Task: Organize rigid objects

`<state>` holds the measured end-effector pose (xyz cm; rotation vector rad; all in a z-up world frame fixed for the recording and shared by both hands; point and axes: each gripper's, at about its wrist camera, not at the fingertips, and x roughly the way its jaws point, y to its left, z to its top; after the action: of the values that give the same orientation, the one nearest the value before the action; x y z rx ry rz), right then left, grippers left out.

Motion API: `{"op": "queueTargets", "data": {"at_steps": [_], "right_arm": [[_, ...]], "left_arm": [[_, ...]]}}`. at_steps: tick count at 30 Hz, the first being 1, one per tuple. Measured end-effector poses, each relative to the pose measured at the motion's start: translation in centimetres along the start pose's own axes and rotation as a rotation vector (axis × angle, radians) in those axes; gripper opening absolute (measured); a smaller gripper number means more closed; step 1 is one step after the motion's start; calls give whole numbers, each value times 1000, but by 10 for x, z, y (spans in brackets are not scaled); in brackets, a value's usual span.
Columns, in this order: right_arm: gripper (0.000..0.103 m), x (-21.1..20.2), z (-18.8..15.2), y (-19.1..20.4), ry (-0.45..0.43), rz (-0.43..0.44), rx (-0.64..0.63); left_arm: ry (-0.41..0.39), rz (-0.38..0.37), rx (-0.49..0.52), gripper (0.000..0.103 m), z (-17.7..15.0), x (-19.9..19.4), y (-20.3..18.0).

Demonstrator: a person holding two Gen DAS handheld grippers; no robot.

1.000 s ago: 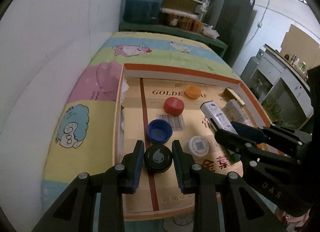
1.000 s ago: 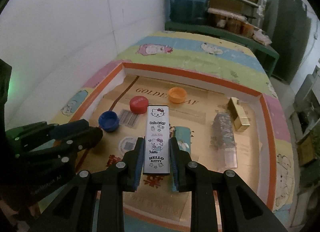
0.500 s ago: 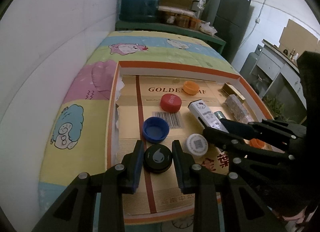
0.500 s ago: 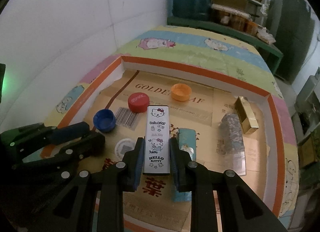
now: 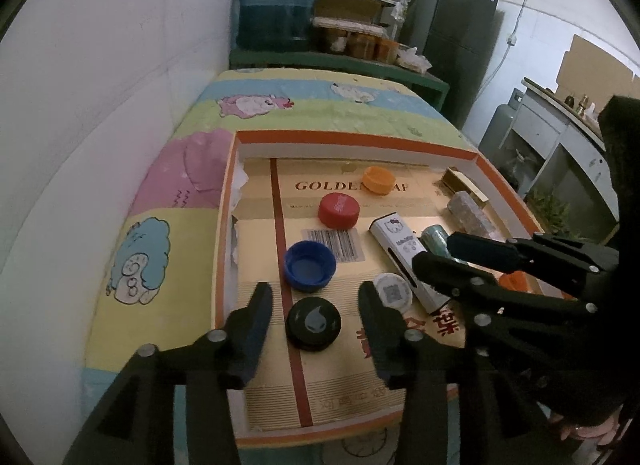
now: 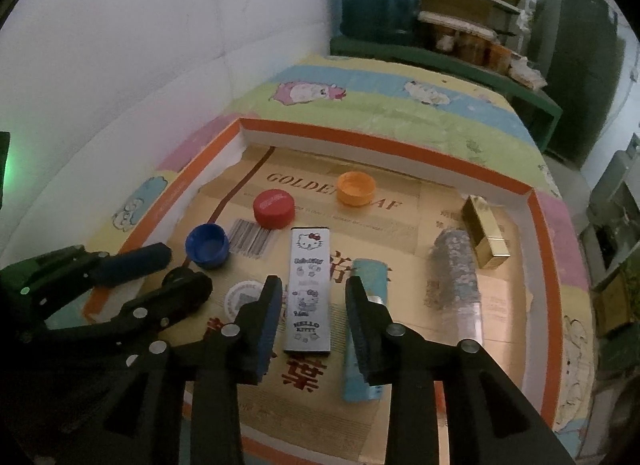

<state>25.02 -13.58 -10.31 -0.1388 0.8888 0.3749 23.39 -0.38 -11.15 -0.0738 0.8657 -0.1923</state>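
Caps sit in a loose line down the left of the tray point(image 5: 352, 137), and that grouping looks like the reason your left gripper point(image 5: 316, 319) is where it is; its jaws stand wide apart, straddling the black cap point(image 5: 313, 323) without touching it, so the cap rests flat on the cardboard liner, held by nothing; the blue cap point(image 5: 310, 265) lies just beyond it, the red cap point(image 5: 339, 209) and orange cap point(image 5: 379, 179) further on, the white cap point(image 5: 392, 292) just to its right; I'd judge the black one is meant as the near end of that row.

Your right gripper point(image 6: 314, 307) is likewise spread open with nothing in its grip; the Hello Kitty box point(image 6: 309, 285) lies flat between the fingers, clear of both pads, lengthwise and parallel to the teal tube point(image 6: 366, 329) just beside it; further right are the glittery bar point(image 6: 456, 277) and the gold box point(image 6: 484, 239); long items seem to be gathering on that side, caps on the other; neither gripper needs to close unless you mean to nudge something straighter.
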Motion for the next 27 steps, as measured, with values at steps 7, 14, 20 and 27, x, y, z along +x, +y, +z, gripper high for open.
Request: {"op": "queueTargets", "data": {"at_steps": [7,14,20,27], "right_arm": [[40,-14,-3,-8,-14,-13,25],[47,-32,-13,-16,-26,-37,57],[59,-52,-25,-25,-33,-57,99],[64,-81,-42,-29,-62,-109,150]], "left_arm": [[-10,-6,2,51,0,-8,-3],[-31,-18,5,55,0,-22,-9],[-55,-29,15,56,-3,-38,-17],[-83,-39,14,63,-9,-59,-22]]}}
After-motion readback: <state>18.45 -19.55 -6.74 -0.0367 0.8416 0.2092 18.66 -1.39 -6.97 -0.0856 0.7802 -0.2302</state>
